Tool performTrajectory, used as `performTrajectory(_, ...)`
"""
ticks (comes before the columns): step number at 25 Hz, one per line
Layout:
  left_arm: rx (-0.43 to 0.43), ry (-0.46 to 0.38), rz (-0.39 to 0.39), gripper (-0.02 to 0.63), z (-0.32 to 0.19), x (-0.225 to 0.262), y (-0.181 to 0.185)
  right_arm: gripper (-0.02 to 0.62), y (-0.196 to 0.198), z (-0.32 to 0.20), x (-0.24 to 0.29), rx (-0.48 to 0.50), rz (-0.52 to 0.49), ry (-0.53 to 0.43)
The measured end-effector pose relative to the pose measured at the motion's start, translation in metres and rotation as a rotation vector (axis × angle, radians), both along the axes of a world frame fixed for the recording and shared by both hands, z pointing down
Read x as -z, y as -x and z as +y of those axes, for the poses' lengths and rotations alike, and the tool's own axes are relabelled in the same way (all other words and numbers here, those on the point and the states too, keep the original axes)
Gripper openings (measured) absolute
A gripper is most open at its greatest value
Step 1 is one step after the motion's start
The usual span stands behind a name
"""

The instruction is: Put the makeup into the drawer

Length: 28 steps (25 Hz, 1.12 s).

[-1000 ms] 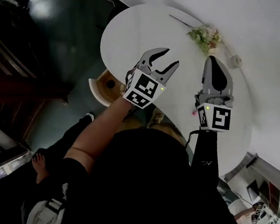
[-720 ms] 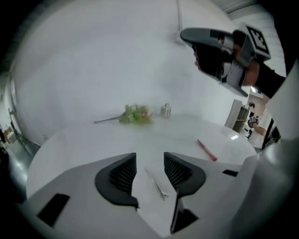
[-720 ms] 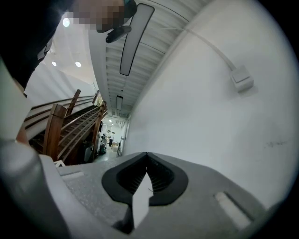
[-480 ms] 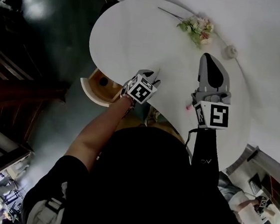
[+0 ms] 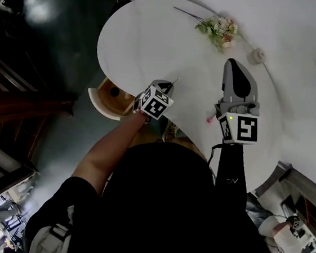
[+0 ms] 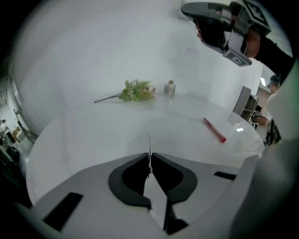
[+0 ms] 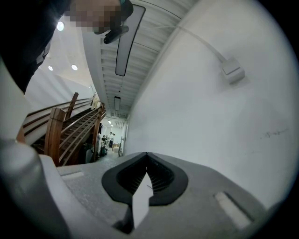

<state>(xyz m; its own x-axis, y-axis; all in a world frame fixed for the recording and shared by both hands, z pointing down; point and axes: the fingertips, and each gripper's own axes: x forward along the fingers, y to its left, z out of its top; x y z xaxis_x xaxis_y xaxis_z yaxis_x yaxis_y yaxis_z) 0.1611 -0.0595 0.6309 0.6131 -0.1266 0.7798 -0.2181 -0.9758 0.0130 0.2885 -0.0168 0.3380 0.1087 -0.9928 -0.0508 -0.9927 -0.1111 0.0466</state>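
My left gripper (image 5: 166, 86) is low at the front edge of the round white table (image 5: 145, 36). Its jaws are closing and stand almost together, with a thin pale stick (image 6: 149, 142) pinched between them and poking out past the tips. A red makeup pen (image 6: 214, 130) lies on the table to the right, also seen in the head view as the pen (image 5: 209, 120) beside my right gripper (image 5: 238, 70). That gripper is held level above the table, shut and empty (image 7: 147, 156). An open wooden drawer (image 5: 96, 100) juts out below the table's left front.
A bunch of flowers (image 5: 217, 29) and a small bottle (image 5: 258, 55) lie at the back of the table by the white wall. A small dark object (image 5: 114, 91) sits in the drawer. Dark floor and wooden stairs (image 7: 70, 126) are off to the left.
My left gripper has dropped from above the table to its front edge and gone from wide open to nearly shut. The right gripper has hardly moved.
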Motion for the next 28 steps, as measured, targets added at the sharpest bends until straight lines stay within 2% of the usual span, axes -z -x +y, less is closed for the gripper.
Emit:
performTrajectory(5, 0.033, -0.084, 0.164, 0.025, -0.022, 0.065, -0.016, 0.005, 0.003, -0.008, 0.004, 0.018, 0.003, -0.021)
performTrajectory(10, 0.052, -0.224, 0.357, 0.025, -0.044, 0.159, -0.022, 0.005, 0.016, -0.019, 0.014, 0.057, 0.019, -0.045)
performTrajectory(15, 0.076, -0.36, 0.586, 0.025, -0.058, 0.258, -0.013, 0.005, 0.031, -0.032, 0.021, 0.087, 0.029, -0.06)
performTrajectory(17, 0.08, -0.392, 0.65, 0.025, -0.06, 0.284, -0.007, 0.005, 0.036, -0.035, 0.023, 0.096, 0.029, -0.068)
performTrajectory(28, 0.131, -0.398, 0.655, 0.025, -0.07, 0.29, 0.028, 0.005, 0.072, -0.057, 0.018, 0.159, 0.021, -0.053)
